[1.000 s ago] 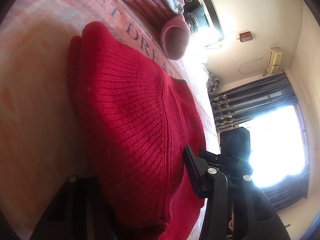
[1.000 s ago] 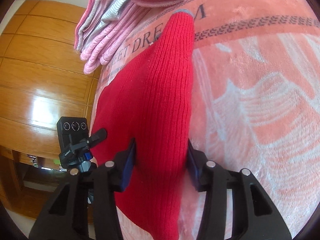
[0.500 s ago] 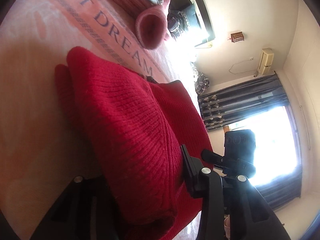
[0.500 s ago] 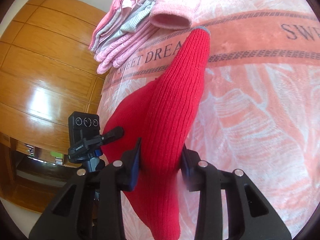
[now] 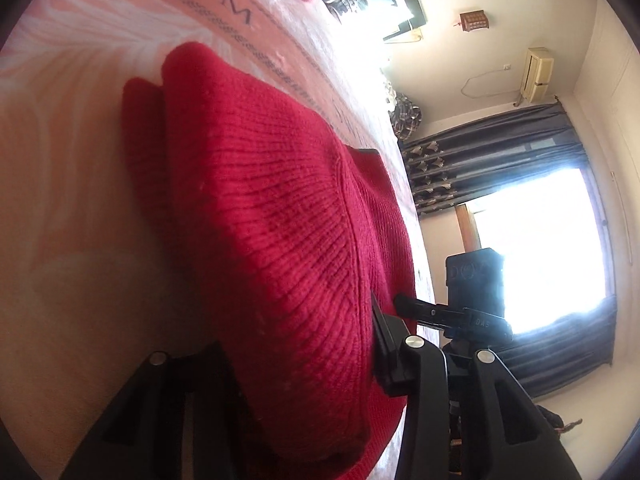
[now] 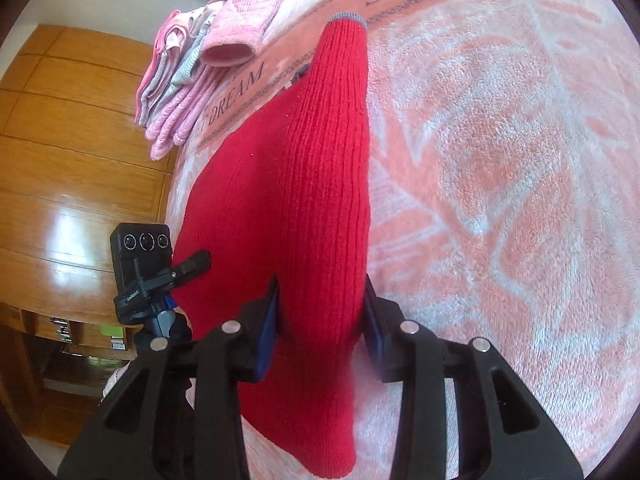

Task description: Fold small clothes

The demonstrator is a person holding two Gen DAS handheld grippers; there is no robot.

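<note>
Sweater mid-bed, near blanket lettering. Left gripper clamped on folded body; right gripper clamped on sleeve. Advice: carry both together, keep knit taut, lay edges flush.

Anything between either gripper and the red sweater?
No. Both are already shut on the sweater: the right gripper pinches its sleeve, the left gripper a folded edge. Nothing lies between.
</note>
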